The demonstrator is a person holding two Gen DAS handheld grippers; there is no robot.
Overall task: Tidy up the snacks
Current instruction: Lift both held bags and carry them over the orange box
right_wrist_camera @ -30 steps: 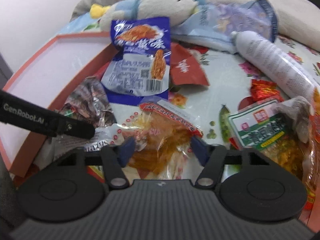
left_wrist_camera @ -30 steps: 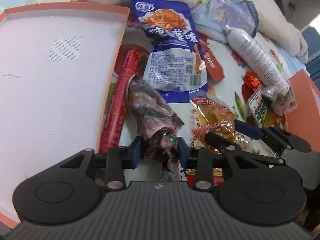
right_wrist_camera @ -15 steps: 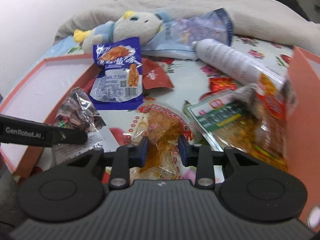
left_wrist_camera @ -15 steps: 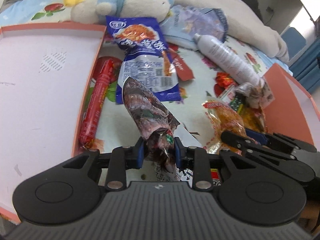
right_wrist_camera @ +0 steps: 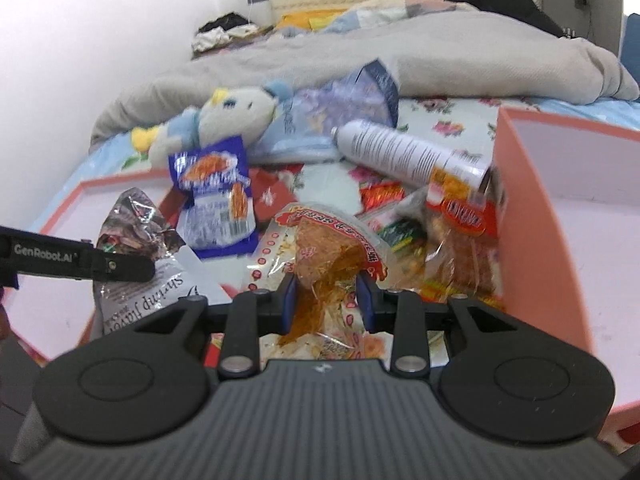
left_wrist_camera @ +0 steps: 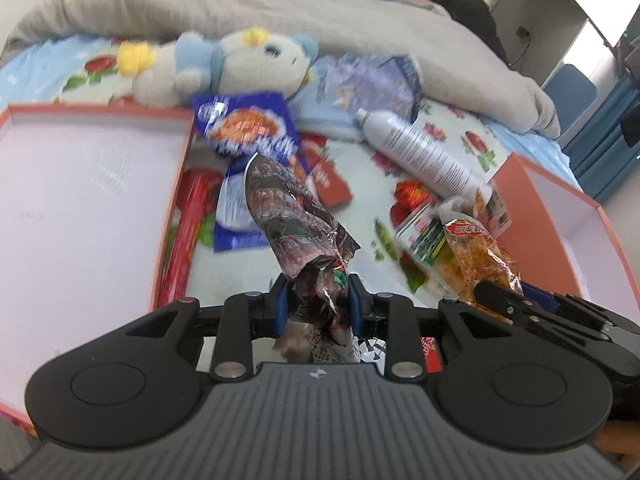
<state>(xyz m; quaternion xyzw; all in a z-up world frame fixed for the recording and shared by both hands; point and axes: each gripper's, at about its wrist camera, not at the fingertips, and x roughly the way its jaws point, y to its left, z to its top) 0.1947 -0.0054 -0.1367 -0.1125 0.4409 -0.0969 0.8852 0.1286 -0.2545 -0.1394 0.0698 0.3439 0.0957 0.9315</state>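
Observation:
My left gripper [left_wrist_camera: 318, 300] is shut on a dark brown foil snack bag [left_wrist_camera: 288, 216] and holds it up above the bed; the same bag shows in the right wrist view [right_wrist_camera: 132, 224]. My right gripper [right_wrist_camera: 326, 300] is shut on a clear bag of orange snack [right_wrist_camera: 328, 248], lifted; it also shows in the left wrist view [left_wrist_camera: 476, 256]. A blue snack packet [left_wrist_camera: 248, 136], a red sausage stick [left_wrist_camera: 188, 232] and a green-labelled packet [left_wrist_camera: 420, 236] lie on the flowered sheet.
An orange-rimmed box lid [left_wrist_camera: 176, 184] lies at the left, another orange box [right_wrist_camera: 516, 216] at the right. A plush toy [left_wrist_camera: 224, 64], a white spray can [left_wrist_camera: 420, 152], a pale blue bag [left_wrist_camera: 360, 88] and a grey blanket [left_wrist_camera: 280, 12] lie behind.
Both grippers have risen with their bags; the view now looks farther over the bed. The right gripper, open a second ago, has shut on the orange snack bag.

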